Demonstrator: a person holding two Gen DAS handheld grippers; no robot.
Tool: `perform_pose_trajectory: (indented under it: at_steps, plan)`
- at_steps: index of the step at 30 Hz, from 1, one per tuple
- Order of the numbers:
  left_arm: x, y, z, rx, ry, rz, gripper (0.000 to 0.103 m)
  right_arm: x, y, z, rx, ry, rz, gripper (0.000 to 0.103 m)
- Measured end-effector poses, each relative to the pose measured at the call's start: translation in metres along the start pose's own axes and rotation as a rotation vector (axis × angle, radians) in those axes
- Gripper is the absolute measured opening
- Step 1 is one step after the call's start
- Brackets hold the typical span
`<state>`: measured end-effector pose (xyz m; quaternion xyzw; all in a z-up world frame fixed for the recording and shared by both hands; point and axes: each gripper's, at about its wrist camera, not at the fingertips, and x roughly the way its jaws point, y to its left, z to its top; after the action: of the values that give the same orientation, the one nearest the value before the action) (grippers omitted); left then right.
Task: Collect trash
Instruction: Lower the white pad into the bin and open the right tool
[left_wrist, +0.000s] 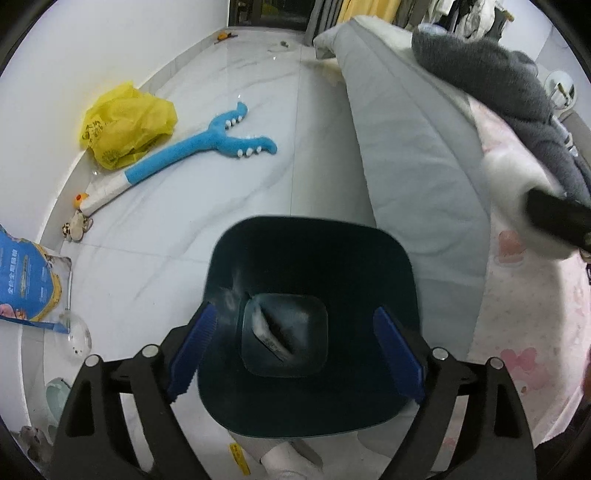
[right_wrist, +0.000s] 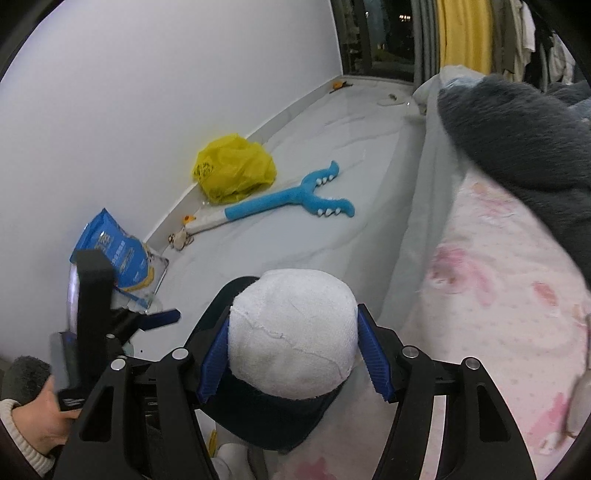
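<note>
Dark bin (left_wrist: 310, 325) sits at lower centre, squeezed between bed (left_wrist: 417, 177) on the right and open marble floor (left_wrist: 184, 221) on the left. Left gripper (left_wrist: 295, 350) jaws spread apart, straddling the bin's rounded-square plastic rim. Right gripper (right_wrist: 293, 350) jaws clamped on a crumpled white tissue wad (right_wrist: 291, 332), directly over the bin mouth.

We had the left wrist camera looking steeply down, very close over the open dark bin (left_wrist: 310, 332), floor (left_wrist: 221, 147) beyond. The right wrist camera sat nearby, tilted less steeply, facing along the wall (right_wrist: 147, 110), close above the bin (right_wrist: 266, 413) too. Both views shared the bin, yellow bag (left_wrist: 125, 125) (right_wrist: 232, 170), blue plush toy (left_wrist: 207, 147) (right_wrist: 291, 199), blue pouch (left_wrist: 29, 280) (right_wrist: 118, 251) and bed edge (left_wrist: 406, 147) (right_wrist: 424, 221).
</note>
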<state>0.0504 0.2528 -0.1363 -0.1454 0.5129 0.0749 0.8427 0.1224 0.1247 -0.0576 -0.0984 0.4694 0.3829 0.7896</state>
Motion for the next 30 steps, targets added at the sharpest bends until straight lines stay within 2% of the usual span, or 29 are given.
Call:
perform_pose_trajectory:
  at_steps: [3,9,18,24,26,28,30]
  plan:
    - [-0.013,0.005,0.003,0.005,-0.043,-0.008,0.082,0.013,0.006,0.0,-0.005,0.027,-0.002,0.065]
    - [-0.052,0.015,0.012,-0.006,-0.167,-0.051,0.075,0.044,0.019,-0.004,-0.003,0.092,0.011,0.066]
    - [-0.092,0.016,0.018,0.02,-0.262,-0.083,0.065,0.094,0.038,-0.014,-0.04,0.19,-0.018,0.066]
    - [-0.108,0.022,0.02,0.015,-0.302,-0.089,0.064,0.125,0.044,-0.026,-0.053,0.252,-0.047,0.067]
    - [-0.114,0.024,0.02,0.012,-0.314,-0.092,0.064,0.129,0.044,-0.031,-0.056,0.268,-0.055,0.073]
    - [-0.119,0.025,0.021,0.006,-0.324,-0.096,0.064,0.128,0.042,-0.032,-0.046,0.269,-0.055,0.086]
    - [-0.125,0.024,0.022,0.005,-0.339,-0.102,0.064,0.124,0.042,-0.032,-0.04,0.261,-0.052,0.09]
